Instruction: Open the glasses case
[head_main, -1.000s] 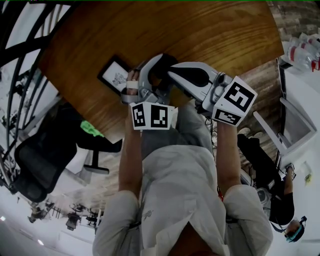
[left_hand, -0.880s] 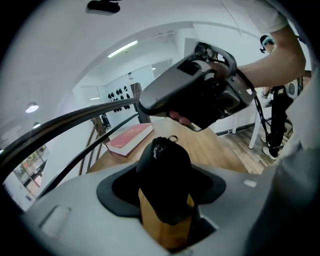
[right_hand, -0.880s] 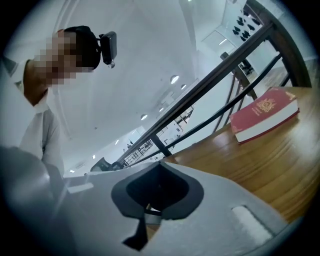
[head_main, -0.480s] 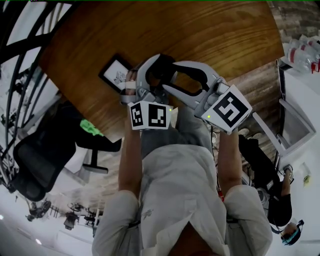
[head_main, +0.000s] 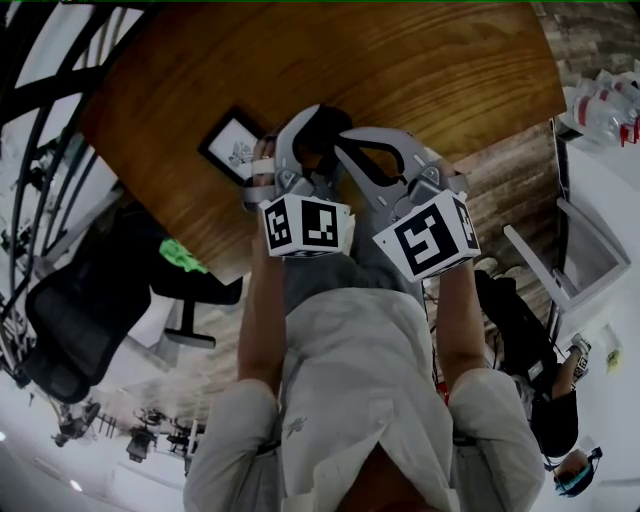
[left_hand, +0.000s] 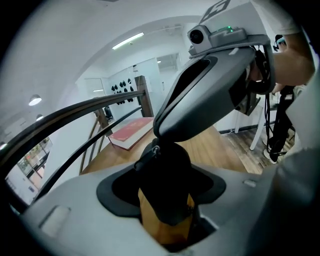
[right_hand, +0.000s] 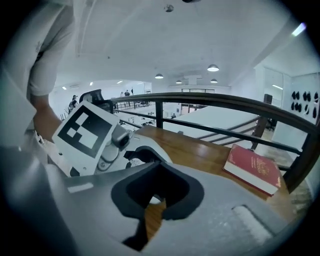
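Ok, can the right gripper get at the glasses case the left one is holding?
Likely yes: the right gripper, fingers shut, sits right at the top of the glasses case that the left gripper holds, nothing between.

Glossy wood-grain table (head_main: 400, 70), matt red hardcvr book (right_hand: 252, 167), smooth matt blk glasses case (left_hand: 167, 175)
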